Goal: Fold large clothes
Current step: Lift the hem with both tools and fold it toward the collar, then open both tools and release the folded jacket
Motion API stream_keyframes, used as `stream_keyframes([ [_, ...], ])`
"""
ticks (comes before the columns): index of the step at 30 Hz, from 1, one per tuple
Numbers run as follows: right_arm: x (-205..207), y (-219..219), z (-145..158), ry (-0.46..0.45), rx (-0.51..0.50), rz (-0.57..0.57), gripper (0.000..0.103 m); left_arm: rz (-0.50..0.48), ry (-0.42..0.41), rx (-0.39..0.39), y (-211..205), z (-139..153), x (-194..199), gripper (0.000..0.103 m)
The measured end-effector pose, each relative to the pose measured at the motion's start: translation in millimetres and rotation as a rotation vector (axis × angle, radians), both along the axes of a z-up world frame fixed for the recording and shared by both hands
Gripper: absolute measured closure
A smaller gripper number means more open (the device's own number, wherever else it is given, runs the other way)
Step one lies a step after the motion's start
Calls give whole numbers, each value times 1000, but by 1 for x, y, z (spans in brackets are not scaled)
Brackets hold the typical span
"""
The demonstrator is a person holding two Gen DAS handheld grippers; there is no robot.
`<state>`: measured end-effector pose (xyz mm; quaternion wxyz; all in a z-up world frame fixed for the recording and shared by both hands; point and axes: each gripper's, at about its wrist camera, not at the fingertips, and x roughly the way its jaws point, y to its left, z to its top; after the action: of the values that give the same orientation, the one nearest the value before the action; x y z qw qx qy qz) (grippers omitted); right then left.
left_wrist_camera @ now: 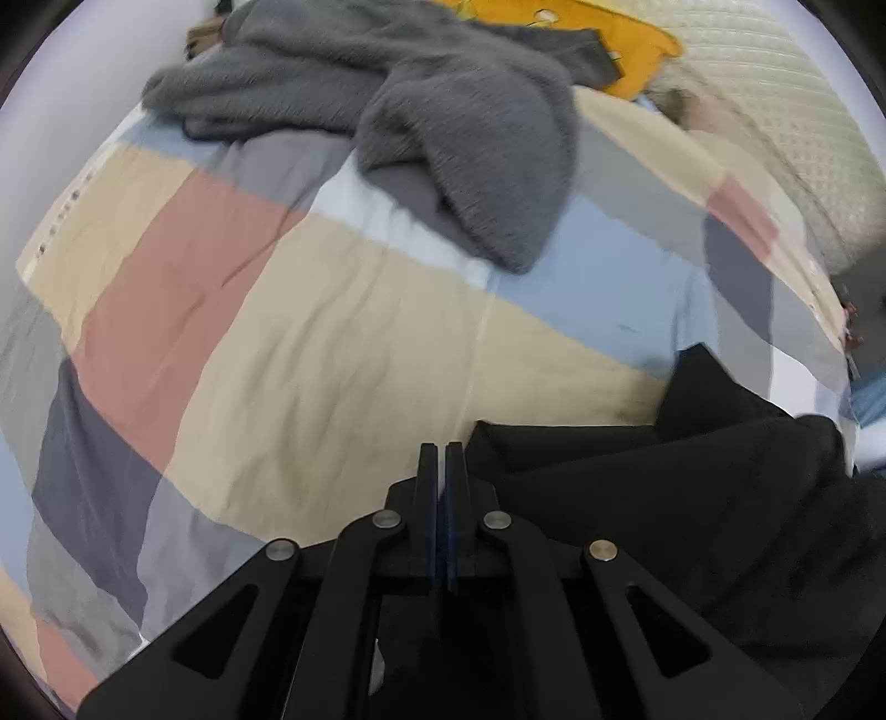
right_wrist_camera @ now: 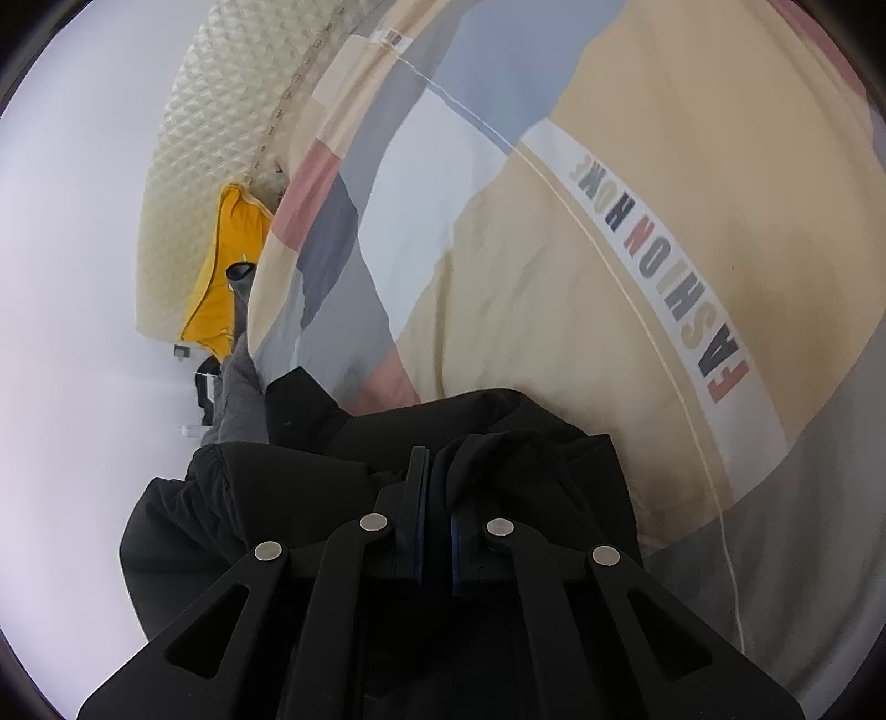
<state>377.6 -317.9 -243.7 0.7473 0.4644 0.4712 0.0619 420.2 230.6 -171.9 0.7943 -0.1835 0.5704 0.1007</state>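
Observation:
A black garment (left_wrist_camera: 692,498) lies on the patchwork bedcover (left_wrist_camera: 332,332), spreading to the right from my left gripper (left_wrist_camera: 441,450). That gripper points steeply down at the bed, and its jaws are shut with the garment's edge running in under them. In the right wrist view the same black garment (right_wrist_camera: 310,476) bunches up around my right gripper (right_wrist_camera: 437,454). A fold of the cloth is pinched between its shut fingers, just above the bedcover (right_wrist_camera: 554,304).
A grey knit sweater (left_wrist_camera: 443,111) lies crumpled at the far side of the bed, also visible as the grey sweater (right_wrist_camera: 238,387). A yellow cushion (left_wrist_camera: 609,33) leans on the cream quilted headboard (left_wrist_camera: 775,111). A white wall (right_wrist_camera: 83,277) borders the bed.

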Motion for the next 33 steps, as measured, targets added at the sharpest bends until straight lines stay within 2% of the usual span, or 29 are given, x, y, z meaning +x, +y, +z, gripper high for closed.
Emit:
stream_keyframes([
  [4, -6, -3, -2, -8, 44, -10, 101, 0, -13, -17, 6, 1, -6, 101],
  [6, -11, -4, -1, -13, 79, -18, 94, -3, -32, -26, 8, 9, -13, 101],
  [7, -14, -5, 2, -13, 91, -22, 93, -3, -44, -38, 10, 13, -16, 101],
  [9, -19, -4, 11, -18, 81, -18, 89, -5, -70, -66, 13, 22, -21, 101],
  [10, -21, -4, 16, -23, 71, -13, 81, -7, -79, -79, 15, 27, -23, 101],
  [11, -26, -4, 24, -30, 55, -11, 65, -6, -90, -92, 18, 36, -29, 98],
  [12, -32, -5, 32, -40, 42, -16, 42, 4, -100, -85, 21, 45, -34, 92],
  [13, -38, -7, 40, -47, 31, -28, 33, 21, -108, -65, 24, 51, -37, 88],
  [14, -44, -10, 48, -50, 16, -41, 26, 45, -130, -43, 28, 61, -43, 77],
  [15, -47, -11, 55, -49, -3, -44, 26, 56, -177, -32, 33, 77, -50, 63],
  [16, -50, -12, 65, -47, -31, -40, 26, 58, -198, -22, 35, 85, -53, 55],
  [17, -53, -13, 73, -52, -55, -36, 26, 60, -225, -4, 36, 98, -58, 42],
  [18, -57, -13, 86, -66, -84, -35, 26, 55, -269, 20, 34, 116, -65, 40],
  [21, -73, -7, 132, -154, -200, -34, 26, -15, -375, 57, 20, 151, -82, 37],
  [22, -79, 1, 152, -197, -260, -26, 26, -41, -394, 63, 16, 157, -86, 37],
  [26, -96, 44, 201, -324, -408, 64, 26, -220, -480, 95, -33, 177, -116, 33],
  [30, -113, 89, 218, -403, -445, 172, 26, -362, -492, 58, -73, 171, -136, 33],
  [33, -135, 122, 204, -475, -439, 263, 25, -462, -482, 32, -102, 155, -154, 33],
])
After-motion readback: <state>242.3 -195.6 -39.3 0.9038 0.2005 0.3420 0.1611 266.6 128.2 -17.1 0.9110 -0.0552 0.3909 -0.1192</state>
